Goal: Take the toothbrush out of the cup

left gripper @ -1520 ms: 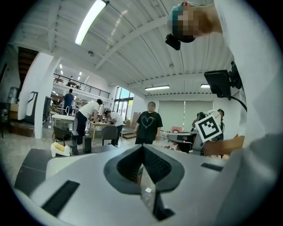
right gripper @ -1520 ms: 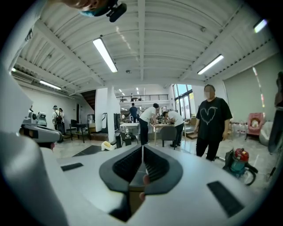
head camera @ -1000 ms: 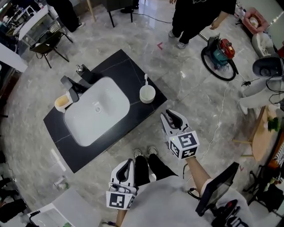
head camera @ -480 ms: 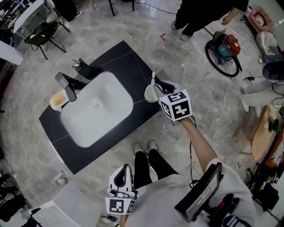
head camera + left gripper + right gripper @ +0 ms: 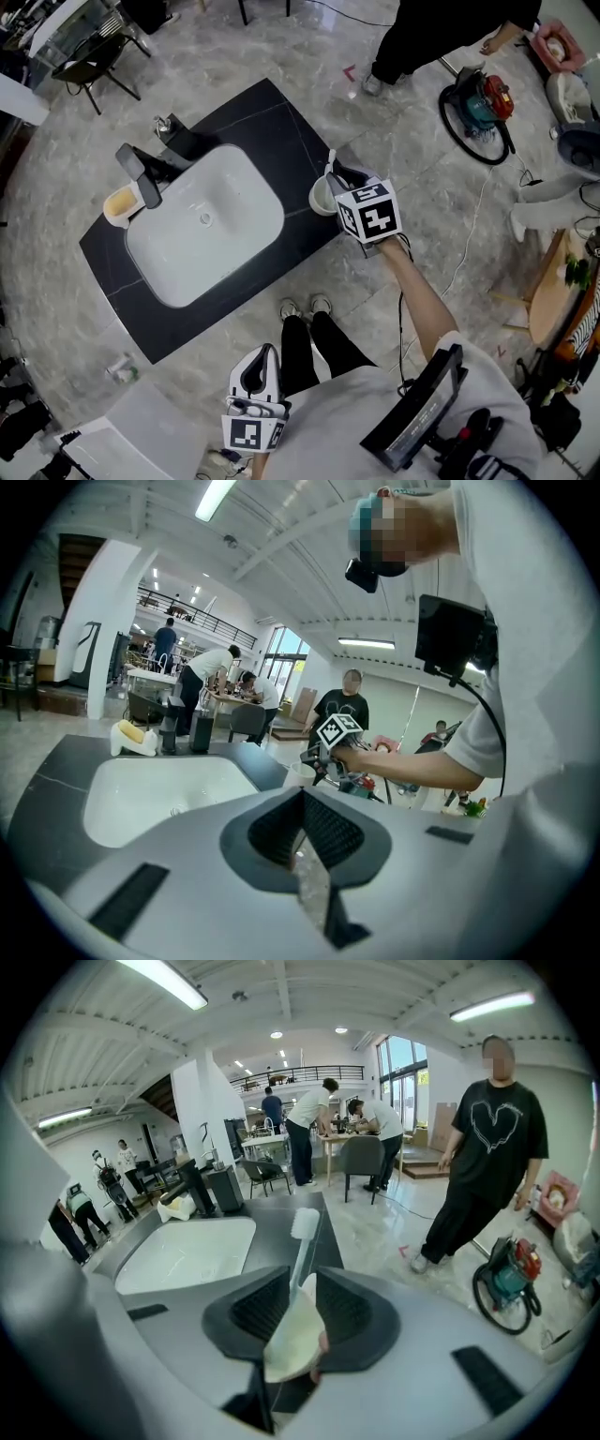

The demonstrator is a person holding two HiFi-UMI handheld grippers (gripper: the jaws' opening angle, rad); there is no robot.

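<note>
Toothbrush (image 5: 299,1246) upright in cup (image 5: 319,198) at tabletop (image 5: 272,122) right corner; right hand-held gripper (image 5: 337,178) jaws slightly apart around handle; left hand-held gripper (image 5: 260,361) closed, empty

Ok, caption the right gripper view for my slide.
Right claw, jaws apart, around the white toothbrush standing in the cream cup, white sink beyond.

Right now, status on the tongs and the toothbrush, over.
Right tongs open, astride toothbrush and cup rim. Left tongs shut, empty, off the counter. Toothbrush upright in cup, not gripped. Path upward looks clear.
</note>
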